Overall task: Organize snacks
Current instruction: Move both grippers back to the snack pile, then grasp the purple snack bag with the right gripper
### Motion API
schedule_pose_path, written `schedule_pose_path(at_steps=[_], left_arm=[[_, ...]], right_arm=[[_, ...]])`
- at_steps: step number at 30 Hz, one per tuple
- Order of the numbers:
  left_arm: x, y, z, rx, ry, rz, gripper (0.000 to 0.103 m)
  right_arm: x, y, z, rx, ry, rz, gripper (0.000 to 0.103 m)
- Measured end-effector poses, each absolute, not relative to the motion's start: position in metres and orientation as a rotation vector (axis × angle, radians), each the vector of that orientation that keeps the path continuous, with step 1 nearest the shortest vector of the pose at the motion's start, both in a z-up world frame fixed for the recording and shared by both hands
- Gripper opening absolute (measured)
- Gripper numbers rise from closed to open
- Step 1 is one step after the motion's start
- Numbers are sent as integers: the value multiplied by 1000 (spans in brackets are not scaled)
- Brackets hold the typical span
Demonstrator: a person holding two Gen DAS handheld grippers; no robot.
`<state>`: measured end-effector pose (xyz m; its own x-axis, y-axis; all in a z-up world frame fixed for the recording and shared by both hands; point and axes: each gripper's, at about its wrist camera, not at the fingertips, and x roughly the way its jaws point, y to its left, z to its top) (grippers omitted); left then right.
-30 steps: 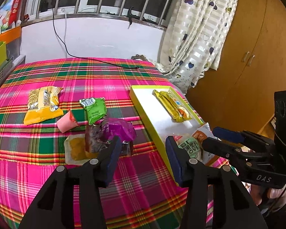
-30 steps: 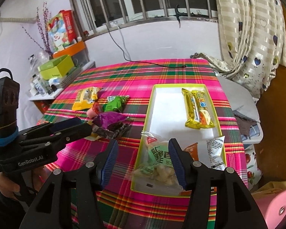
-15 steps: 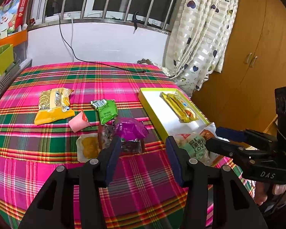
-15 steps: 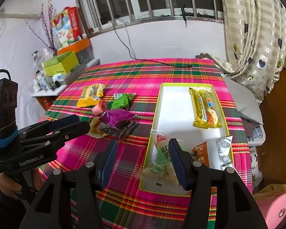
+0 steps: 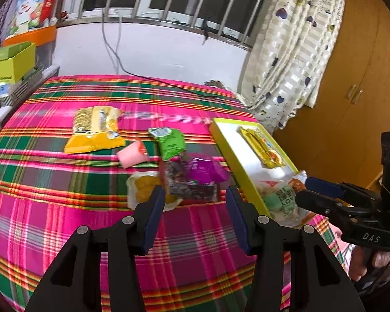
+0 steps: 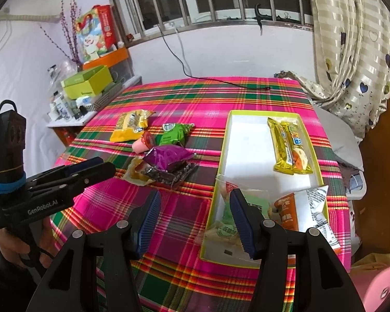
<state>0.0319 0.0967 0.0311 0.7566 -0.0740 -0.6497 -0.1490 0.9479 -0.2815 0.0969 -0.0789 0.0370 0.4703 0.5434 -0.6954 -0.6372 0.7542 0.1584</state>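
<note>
Shifted since a second ago, left wrist view: snack pile and tray [image 5: 222,143] are displaced rightward in frame; purple pack [image 5: 204,171] is now framed between the left gripper [image 5: 193,214] fingers, above the tips, untouched. Right wrist view: scene is nearly unchanged.

Left gripper: jaws wide, nothing held.
Right gripper [image 6: 195,219]: jaws wide, nothing held, hung over the tray's near left edge.
Tablecloth [image 5: 65,208], centre of frame: yellow bag [image 5: 95,130], pink pack [image 5: 132,153], green pack [image 5: 170,143], purple pack atop dark pack [image 5: 189,191], pale pack [image 5: 143,191].
Tray, right of frame: gold pack [image 6: 291,147] far end; green-white pack [image 6: 230,221] and orange-white pack [image 6: 303,209] near end.
</note>
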Motion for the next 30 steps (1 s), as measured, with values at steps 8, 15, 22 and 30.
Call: schedule_pose_path(at_steps=[8,15,22,30], left_arm=[[35,117,22,-343,733,97,50],[39,131,8,-372,762,116,50],[49,140,-5,-381,796,117,50],[52,149,-14,-401,807,110,50]], right_arm=[[100,-68,33,-140,817,746,54],[109,-60,27,-140,839,753,54],[117,-46,22,-143,857,766,54],[135,-23,16,-136,884,772,54]])
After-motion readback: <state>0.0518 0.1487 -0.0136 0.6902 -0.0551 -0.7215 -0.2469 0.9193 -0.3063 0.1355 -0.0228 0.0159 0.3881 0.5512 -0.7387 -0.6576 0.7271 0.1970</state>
